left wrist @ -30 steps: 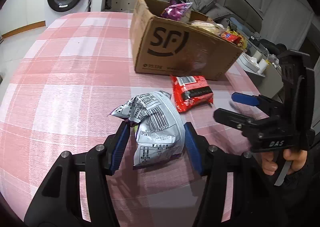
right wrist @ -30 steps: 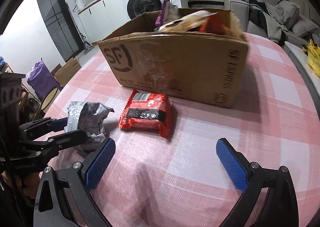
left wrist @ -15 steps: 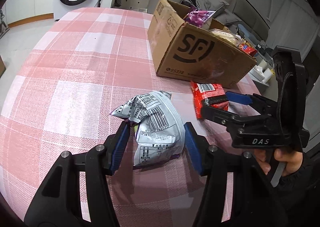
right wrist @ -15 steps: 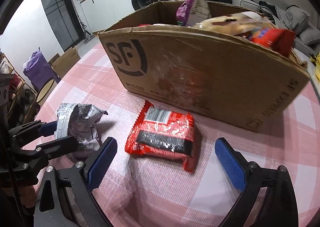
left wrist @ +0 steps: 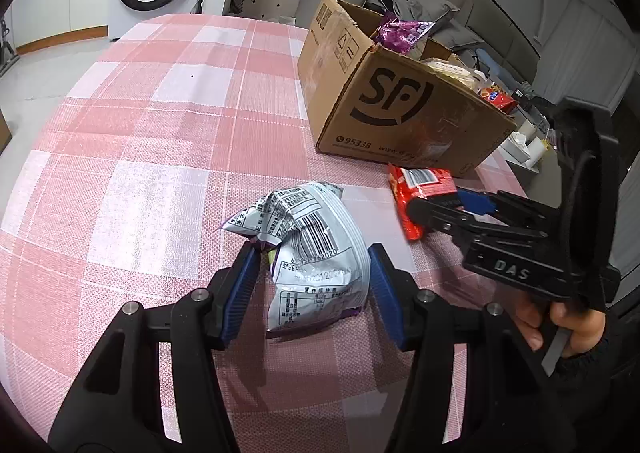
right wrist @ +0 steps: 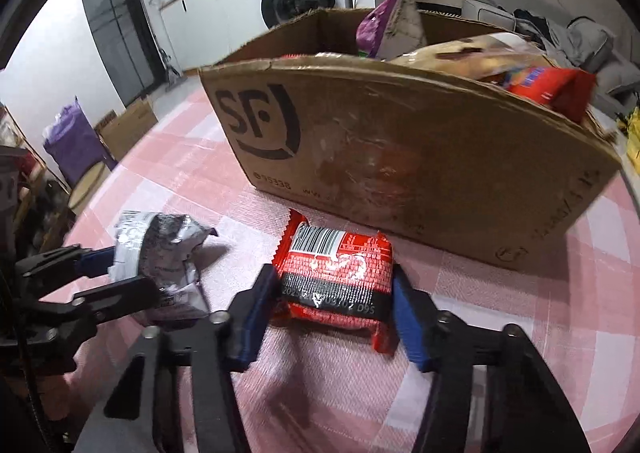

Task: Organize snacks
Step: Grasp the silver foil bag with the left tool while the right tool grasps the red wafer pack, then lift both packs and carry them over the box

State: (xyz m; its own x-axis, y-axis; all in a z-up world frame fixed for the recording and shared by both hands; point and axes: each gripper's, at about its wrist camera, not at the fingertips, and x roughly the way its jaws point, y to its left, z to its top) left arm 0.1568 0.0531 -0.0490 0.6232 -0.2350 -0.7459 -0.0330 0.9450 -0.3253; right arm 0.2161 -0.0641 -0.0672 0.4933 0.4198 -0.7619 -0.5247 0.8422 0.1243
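The left gripper [left wrist: 310, 281] sat low over the checked cloth [left wrist: 168, 141], its blue pads either side of the silver bag [left wrist: 312, 249]. The right pad touched the bag's side; the left pad stood just clear of the crumpled top edge, so whether it truly pinched the bag could not be told. The bag rested on the cloth, barcode side up, its upper end folded over.

To the right lay the red packet [right wrist: 334, 277], flat on the cloth just in front of the box [right wrist: 400, 149], barcode end toward the cardboard. The right gripper [right wrist: 334, 309] was closed onto it — both blue pads pressed against its two sides, and the wrapper bulged between them. In the left view the same gripper's fingers covered the packet's near end, with the hand [left wrist: 560, 325] behind on the handle.

The box stood open on the cloth, a black logo on its long wall. Snacks poked above its rim: a purple bag [right wrist: 384, 25] toward the far left corner, a pale wrapped item [right wrist: 472, 57] in the middle — and a red-orange packet [right wrist: 548, 87] at the right end.
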